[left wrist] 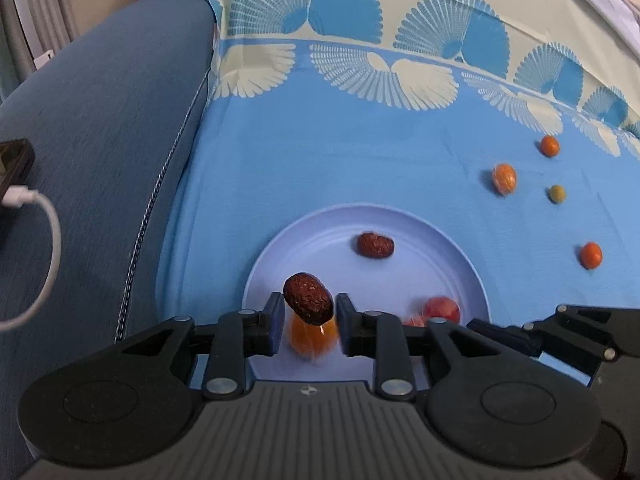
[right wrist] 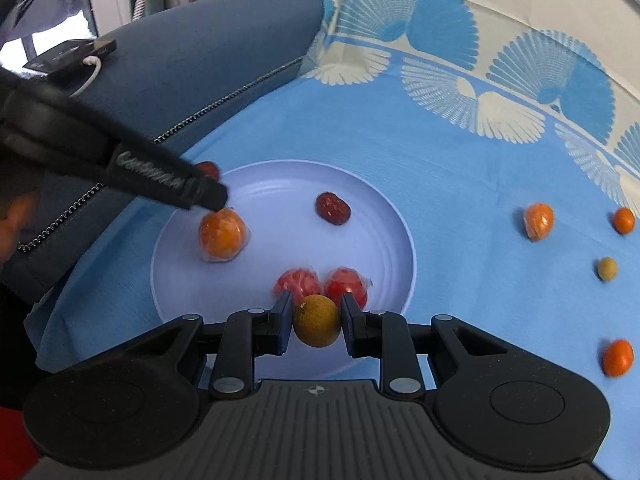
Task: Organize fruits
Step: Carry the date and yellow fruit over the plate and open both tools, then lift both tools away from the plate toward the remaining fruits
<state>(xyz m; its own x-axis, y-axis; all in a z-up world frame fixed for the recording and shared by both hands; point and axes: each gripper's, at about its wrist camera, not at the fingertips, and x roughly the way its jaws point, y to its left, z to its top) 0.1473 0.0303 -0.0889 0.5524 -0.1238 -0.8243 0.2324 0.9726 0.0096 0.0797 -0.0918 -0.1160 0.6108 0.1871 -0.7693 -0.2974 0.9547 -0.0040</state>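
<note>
Left tool (left wrist: pixel 307 316) released, wrinkled red date (left wrist: pixel 308 298) loose between its fingers over pale plate (left wrist: pixel 460 252). Right tool (right wrist: pixel 316 320) grasping yellow-green fruit (right wrist: pixel 317 321) above plate edge.

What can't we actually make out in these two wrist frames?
Left wrist view: the wrapped orange is blurred and mostly hidden behind the date between the left gripper fingers.
Left wrist view: the red fruits are half covered by the gripper linkage.
Right wrist view: the date is nearly hidden behind the left gripper's finger.
Right wrist view: whether the right gripper presses the yellow fruit is unclear.
</note>
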